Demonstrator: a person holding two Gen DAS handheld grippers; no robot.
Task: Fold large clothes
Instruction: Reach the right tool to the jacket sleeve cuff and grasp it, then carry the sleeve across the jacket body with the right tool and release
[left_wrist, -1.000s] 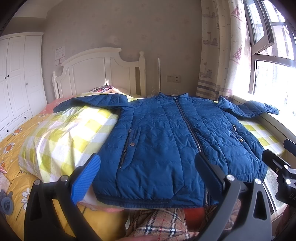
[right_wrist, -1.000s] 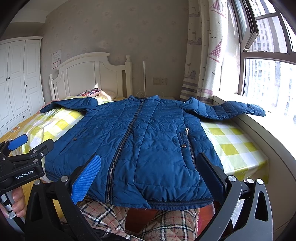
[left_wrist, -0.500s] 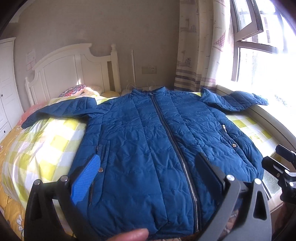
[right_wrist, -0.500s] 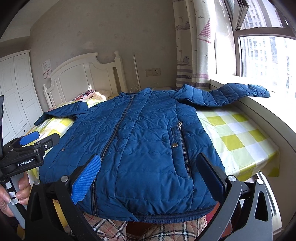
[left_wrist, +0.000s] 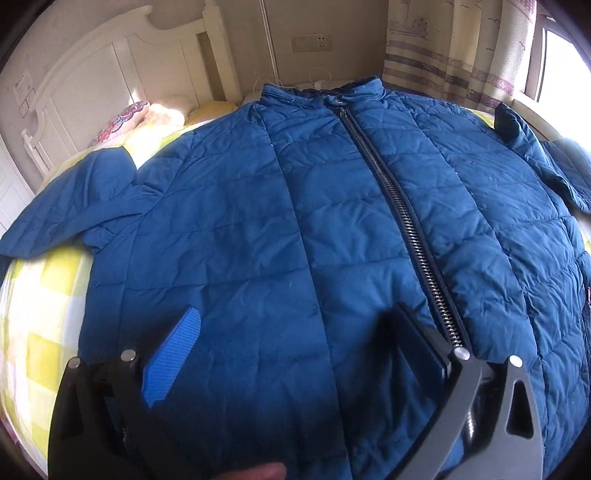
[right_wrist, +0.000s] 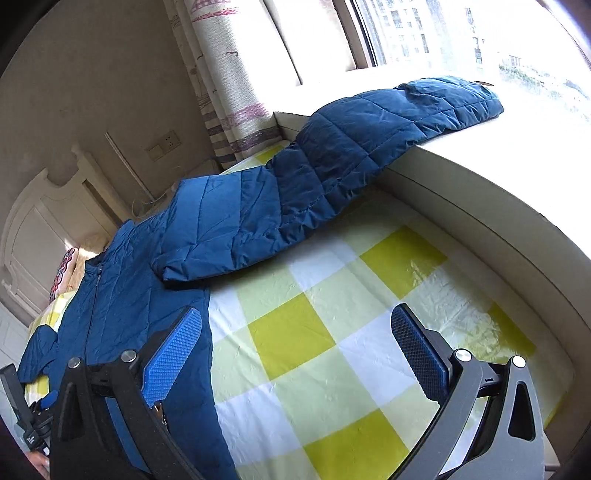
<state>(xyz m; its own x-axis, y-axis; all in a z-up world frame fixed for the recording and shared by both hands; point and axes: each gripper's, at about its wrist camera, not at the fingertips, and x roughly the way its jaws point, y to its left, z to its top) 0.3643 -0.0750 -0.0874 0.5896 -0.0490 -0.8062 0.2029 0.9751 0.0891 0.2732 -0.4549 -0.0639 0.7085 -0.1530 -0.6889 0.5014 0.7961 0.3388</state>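
A blue quilted jacket (left_wrist: 295, 221) lies front up on the bed, zipped, both sleeves spread out. My left gripper (left_wrist: 295, 328) is open and empty, low over the jacket's lower front just left of the zipper (left_wrist: 402, 206). My right gripper (right_wrist: 295, 332) is open and empty, over the checked sheet (right_wrist: 332, 350) at the jacket's right side. The jacket's body (right_wrist: 122, 306) is by its left finger. The right sleeve (right_wrist: 332, 155) runs up onto the window ledge (right_wrist: 480, 177). The left gripper shows in the right wrist view (right_wrist: 26, 417) at the bottom left.
A white headboard (left_wrist: 110, 70) and pillows (left_wrist: 147, 114) stand at the bed's head. A curtain (right_wrist: 229, 74) and bright window (right_wrist: 461, 33) are on the right. A wall socket (left_wrist: 312, 42) is behind the collar.
Both grippers have moved forward and down over the bed. The left now sits close over the jacket front; the right has swung right toward the sleeve and sheet.
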